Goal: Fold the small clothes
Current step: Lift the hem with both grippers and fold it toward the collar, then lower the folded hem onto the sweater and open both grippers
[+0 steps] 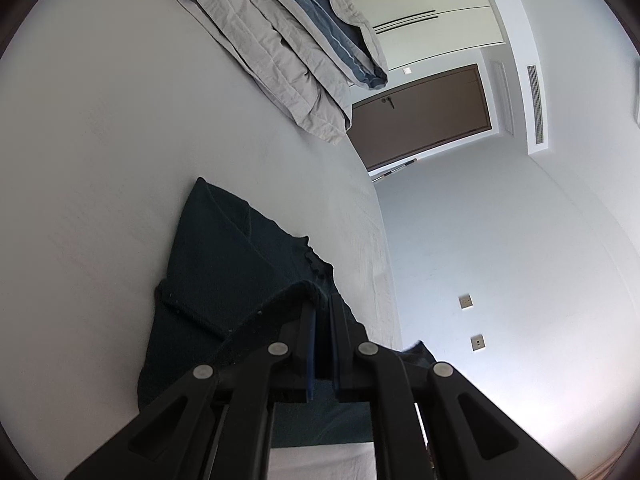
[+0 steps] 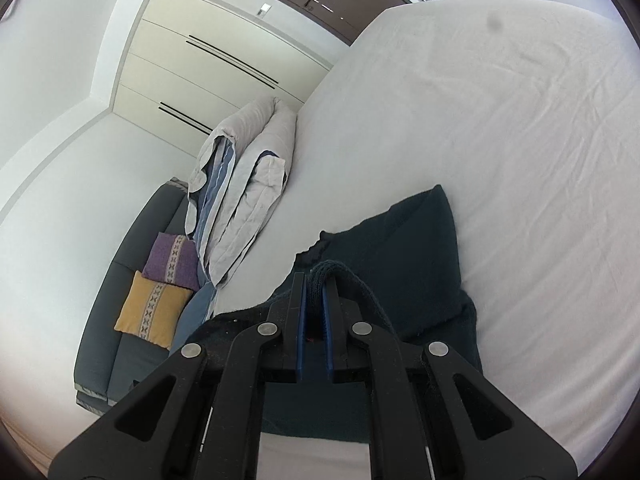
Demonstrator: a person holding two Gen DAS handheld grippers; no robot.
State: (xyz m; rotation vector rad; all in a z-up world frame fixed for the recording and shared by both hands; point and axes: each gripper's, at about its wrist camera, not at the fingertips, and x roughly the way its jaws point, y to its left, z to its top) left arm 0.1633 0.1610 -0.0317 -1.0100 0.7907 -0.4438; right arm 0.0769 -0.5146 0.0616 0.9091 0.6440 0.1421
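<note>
Both grippers pinch the near edge of a dark knitted garment (image 1: 224, 264) lying on the white bed (image 1: 100, 160): left gripper (image 1: 322, 304) jaws nearly closed on it, right gripper (image 2: 314, 280) likewise; folded duvet (image 2: 248, 184) lies far off

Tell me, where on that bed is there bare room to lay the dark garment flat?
Bare white sheet spreads wide beyond the dark garment, out to the mattress edge. It is crowded along the side where the folded grey duvet lies, and close in, where the left gripper and right gripper pinch the garment's edge.
</note>
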